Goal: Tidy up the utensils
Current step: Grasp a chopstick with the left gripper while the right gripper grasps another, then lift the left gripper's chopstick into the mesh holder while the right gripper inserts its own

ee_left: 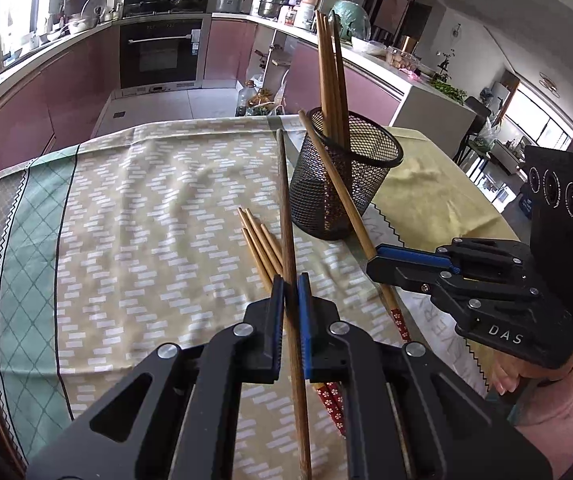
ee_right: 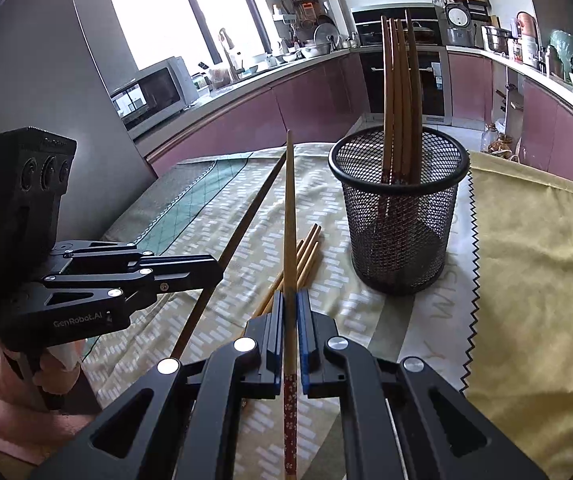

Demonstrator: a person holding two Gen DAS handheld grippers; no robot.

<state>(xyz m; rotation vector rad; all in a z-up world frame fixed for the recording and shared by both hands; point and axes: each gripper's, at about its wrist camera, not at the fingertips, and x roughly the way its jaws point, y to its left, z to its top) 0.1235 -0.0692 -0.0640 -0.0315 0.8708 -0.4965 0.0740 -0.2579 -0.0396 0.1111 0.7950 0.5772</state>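
A black mesh cup (ee_left: pixel 344 178) (ee_right: pixel 400 216) stands on the table and holds several wooden chopsticks (ee_left: pixel 332 76) (ee_right: pixel 400 96) upright. My left gripper (ee_left: pixel 290 286) (ee_right: pixel 216 270) is shut on a dark brown chopstick (ee_left: pixel 286 200) (ee_right: pixel 246 216), held above the cloth left of the cup. My right gripper (ee_right: pixel 290 300) (ee_left: pixel 374 258) is shut on a light wooden chopstick (ee_right: pixel 290 208) (ee_left: pixel 334 176) with a red flowered end, its tip pointing up near the cup. Several more light chopsticks (ee_left: pixel 258 240) (ee_right: pixel 306 254) lie on the cloth between the grippers.
A patterned beige and green cloth (ee_left: pixel 146 208) (ee_right: pixel 222 200) covers the table, with a yellow cloth (ee_left: pixel 430 192) (ee_right: pixel 538 264) to the right of the cup. Kitchen counters and an oven (ee_left: pixel 160 54) stand beyond the table's far edge.
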